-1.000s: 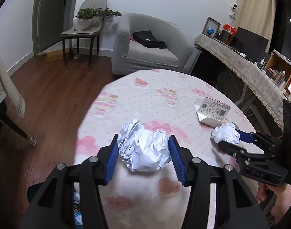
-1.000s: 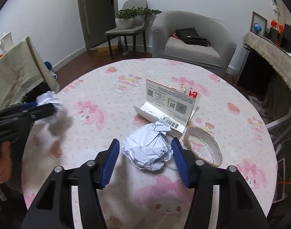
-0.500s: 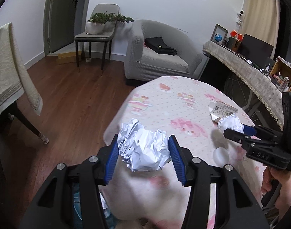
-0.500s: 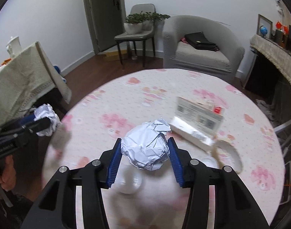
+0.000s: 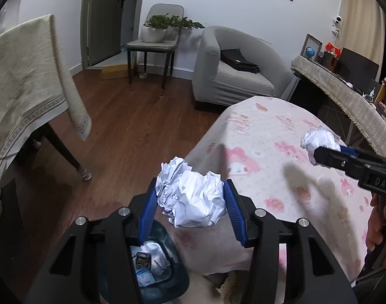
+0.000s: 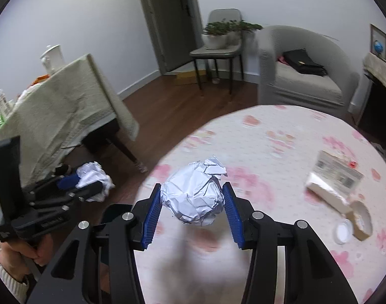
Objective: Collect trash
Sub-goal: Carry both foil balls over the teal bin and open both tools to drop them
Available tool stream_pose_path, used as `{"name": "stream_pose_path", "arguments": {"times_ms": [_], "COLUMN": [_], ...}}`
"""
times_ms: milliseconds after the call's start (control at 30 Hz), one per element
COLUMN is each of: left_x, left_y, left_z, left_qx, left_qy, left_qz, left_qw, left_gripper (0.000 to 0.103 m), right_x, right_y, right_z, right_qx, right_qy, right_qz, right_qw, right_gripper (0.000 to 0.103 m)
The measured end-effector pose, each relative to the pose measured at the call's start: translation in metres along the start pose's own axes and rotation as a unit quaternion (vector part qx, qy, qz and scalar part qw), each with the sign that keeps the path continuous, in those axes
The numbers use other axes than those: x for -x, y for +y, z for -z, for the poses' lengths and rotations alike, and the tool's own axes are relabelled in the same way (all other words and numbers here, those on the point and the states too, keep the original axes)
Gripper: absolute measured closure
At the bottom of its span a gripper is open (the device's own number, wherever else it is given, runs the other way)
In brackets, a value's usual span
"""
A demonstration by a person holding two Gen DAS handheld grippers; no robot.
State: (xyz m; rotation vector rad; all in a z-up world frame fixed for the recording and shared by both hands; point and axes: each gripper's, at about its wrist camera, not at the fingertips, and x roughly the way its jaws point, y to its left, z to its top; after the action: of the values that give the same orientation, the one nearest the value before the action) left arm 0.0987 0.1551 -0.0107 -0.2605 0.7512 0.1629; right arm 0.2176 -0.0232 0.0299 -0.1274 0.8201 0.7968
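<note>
Left gripper (image 5: 190,197): jaws clamped on a crumpled paper ball (image 5: 193,197), blue pads pressing both its sides; the ball sits at the middle of the left wrist view, off the edge of the counter (image 5: 281,157) and over the wooden floor (image 5: 122,131).
Trash bin (image 5: 167,278): dark, at 6 o'clock in the left wrist view, directly under the left gripper's frame; crumpled wrappers and paper lie inside.
Right gripper (image 6: 191,197): jaws closed on a second paper ball (image 6: 193,192), rounder and tighter packed, held above the counter near its 7 o'clock edge.
Right gripper seen from the left: at 3 o'clock in the left wrist view, its ball (image 5: 318,140) over the pink-patterned cloth.
Left gripper seen from the right: at 9 o'clock in the right wrist view, gripped by a hand (image 6: 28,249) with a knit cuff, its ball (image 6: 94,179) over the floor.
Counter: round, covered with a pale cloth printed with pink figures.
Left on the counter: an opened white carton (image 6: 334,182) at 3 o'clock in the right wrist view, and just below it a tape roll (image 6: 361,219) and a small white lid (image 6: 343,231).
Background: grey armchair (image 5: 233,71) at 1 o'clock, chair with potted plants (image 5: 162,29) at 12 o'clock.
</note>
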Motion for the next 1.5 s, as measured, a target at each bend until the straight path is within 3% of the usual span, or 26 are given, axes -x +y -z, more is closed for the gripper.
{"name": "stream_pose_path", "arguments": {"times_ms": [333,833,1000,1500], "left_x": [0.008,-0.003,-0.011,0.008], "left_y": [0.043,0.113,0.122,0.158], "left_z": [0.029,0.077,0.087,0.092], "left_qx": [0.019,0.044,0.037,0.058], "left_qy": [0.021,0.091,0.114,0.095], "left_qz": [-0.016,-0.049,-0.053,-0.068], "left_qw": [0.9995,0.9937,0.9914,0.9915], "left_gripper": [0.049,0.049,0.037,0.035], "right_x": [-0.02,-0.071,-0.084,-0.129], "right_y": [0.064,0.138,0.153,0.182], "right_z": [-0.008,-0.011,-0.01,0.002], "right_qx": [0.038,0.085,0.089,0.099], "right_qy": [0.008,0.043,0.052,0.099], "right_qz": [-0.047,-0.082,-0.09,-0.091], "right_qw": [0.998,0.992,0.991,0.986], "right_gripper": [0.054,0.054,0.054,0.054]}}
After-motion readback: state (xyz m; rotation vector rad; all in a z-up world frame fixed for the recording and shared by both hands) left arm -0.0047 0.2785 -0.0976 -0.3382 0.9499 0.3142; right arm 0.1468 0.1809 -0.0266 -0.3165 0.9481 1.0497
